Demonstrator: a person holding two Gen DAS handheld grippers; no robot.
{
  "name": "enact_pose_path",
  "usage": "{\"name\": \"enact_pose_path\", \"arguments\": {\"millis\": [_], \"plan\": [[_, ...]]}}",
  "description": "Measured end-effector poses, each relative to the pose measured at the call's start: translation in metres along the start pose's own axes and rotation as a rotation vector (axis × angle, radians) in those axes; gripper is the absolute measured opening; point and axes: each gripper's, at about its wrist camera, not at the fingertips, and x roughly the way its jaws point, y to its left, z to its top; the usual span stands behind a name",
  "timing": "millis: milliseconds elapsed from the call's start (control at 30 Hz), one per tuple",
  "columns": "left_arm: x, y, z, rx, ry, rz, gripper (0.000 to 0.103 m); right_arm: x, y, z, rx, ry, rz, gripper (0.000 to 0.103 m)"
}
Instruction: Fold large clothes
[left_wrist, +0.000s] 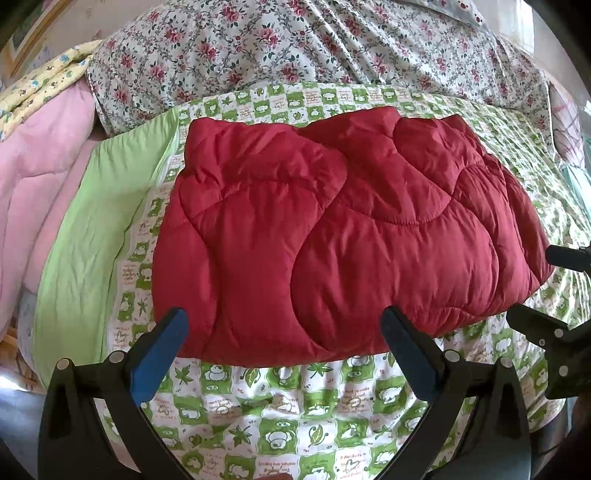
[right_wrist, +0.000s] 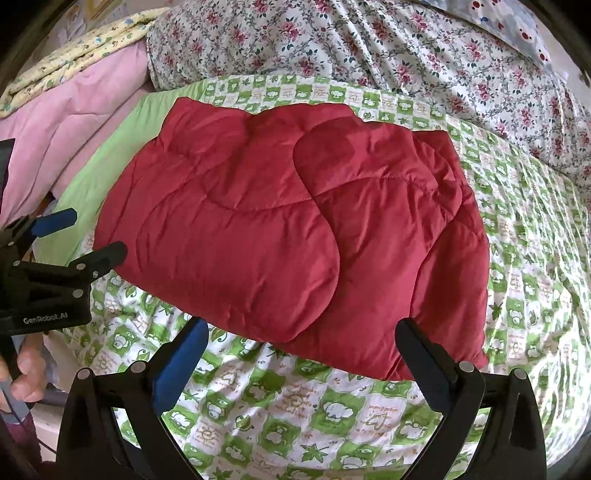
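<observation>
A red quilted padded garment (left_wrist: 332, 236) lies folded into a thick rectangle on the green-and-white patterned sheet (left_wrist: 280, 410); the right wrist view shows the same garment (right_wrist: 295, 229) with a rounded flap lying over its middle. My left gripper (left_wrist: 284, 332) is open, its fingers spread just short of the garment's near edge with nothing between them. My right gripper (right_wrist: 303, 343) is also open at the near edge, empty. The left gripper (right_wrist: 85, 236) shows at the left of the right wrist view, and the right gripper (left_wrist: 546, 295) at the right edge of the left wrist view.
A floral duvet (left_wrist: 314, 48) is heaped behind the garment. Pink bedding (left_wrist: 40, 192) and a yellow patterned blanket (left_wrist: 44, 81) lie to the left. A plain green cloth strip (left_wrist: 92, 240) borders the sheet. A hand (right_wrist: 26, 373) holds the left gripper's handle.
</observation>
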Motion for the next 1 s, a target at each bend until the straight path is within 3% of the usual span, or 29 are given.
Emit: {"name": "enact_pose_path", "arguments": {"millis": [1000], "plan": [[-0.0017,-0.0026,0.0037,0.004,-0.006,0.001,0.103,-0.0078,0.0022,0.0016,-0.003,-0.015,0.004,0.102]]}}
